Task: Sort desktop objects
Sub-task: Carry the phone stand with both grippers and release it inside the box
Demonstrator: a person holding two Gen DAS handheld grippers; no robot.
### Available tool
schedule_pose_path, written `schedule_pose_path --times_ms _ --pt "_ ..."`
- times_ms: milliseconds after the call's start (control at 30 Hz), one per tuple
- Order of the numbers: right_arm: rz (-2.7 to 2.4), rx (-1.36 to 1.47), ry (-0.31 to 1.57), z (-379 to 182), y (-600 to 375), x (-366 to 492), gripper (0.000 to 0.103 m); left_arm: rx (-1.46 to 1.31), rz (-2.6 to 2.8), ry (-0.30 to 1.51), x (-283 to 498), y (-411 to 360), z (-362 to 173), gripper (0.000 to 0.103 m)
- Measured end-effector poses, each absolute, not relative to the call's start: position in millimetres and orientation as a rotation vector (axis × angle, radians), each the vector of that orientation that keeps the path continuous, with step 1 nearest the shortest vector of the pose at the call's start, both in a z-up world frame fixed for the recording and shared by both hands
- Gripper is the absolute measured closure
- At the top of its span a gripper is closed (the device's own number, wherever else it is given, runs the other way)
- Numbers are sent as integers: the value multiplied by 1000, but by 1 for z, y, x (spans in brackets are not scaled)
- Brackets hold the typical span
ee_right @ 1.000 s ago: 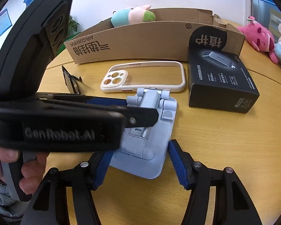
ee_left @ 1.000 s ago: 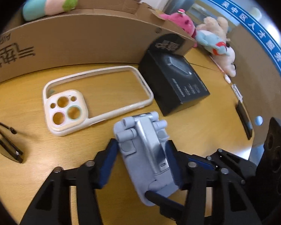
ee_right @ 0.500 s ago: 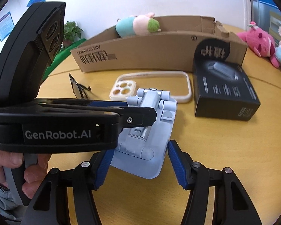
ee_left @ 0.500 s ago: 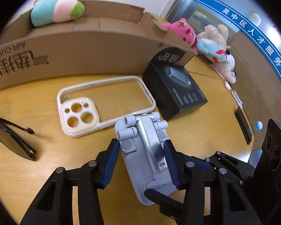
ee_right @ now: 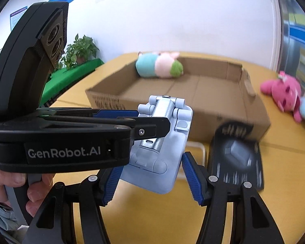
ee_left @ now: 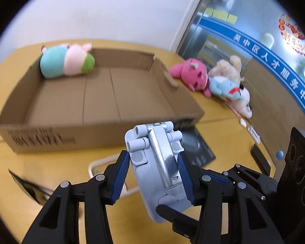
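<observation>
A light-blue folding phone stand [ee_left: 160, 162] with a silver hinge arm hangs in the air above the wooden table, held from two sides. My left gripper [ee_left: 152, 156] is shut on it, blue pads pressing its long edges. In the right wrist view the stand [ee_right: 172, 142] sits between the blue pads of my right gripper [ee_right: 152, 162], which is shut on its lower part. The left gripper [ee_right: 152, 120] crosses in front from the left, held by a hand [ee_right: 8, 185]. One of the right gripper's fingers [ee_left: 172, 213] shows under the stand in the left wrist view.
An open cardboard box [ee_left: 111, 93] [ee_right: 203, 89] lies beyond the stand with a pastel plush [ee_left: 67, 61] inside. On the table below are a black product box [ee_right: 238, 158], a cream phone case [ee_left: 99, 162] and glasses [ee_left: 24, 185]. Plush toys [ee_left: 193, 75] lie at the right.
Both grippers have risen together with the phone stand, lifting it off the table. The views have tipped up, so the box's inside now shows and the phone case has dropped low.
</observation>
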State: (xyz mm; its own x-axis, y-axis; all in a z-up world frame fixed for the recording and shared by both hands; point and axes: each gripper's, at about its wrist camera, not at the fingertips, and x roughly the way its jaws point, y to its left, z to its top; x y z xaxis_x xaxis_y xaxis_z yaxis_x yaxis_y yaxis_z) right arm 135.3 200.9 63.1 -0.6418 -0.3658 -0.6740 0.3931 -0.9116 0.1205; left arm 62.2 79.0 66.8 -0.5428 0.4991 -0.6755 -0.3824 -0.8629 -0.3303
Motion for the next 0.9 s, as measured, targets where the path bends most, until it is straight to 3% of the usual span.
schedule_pose_path --times_ms 500,900 --pt "-2542 871 96 122 166 48 45 -916 2513 -153 -11 48 130 55" --pt "-2420 887 40 116 104 -33 45 -970 2627 -153 -68 -13 127 55"
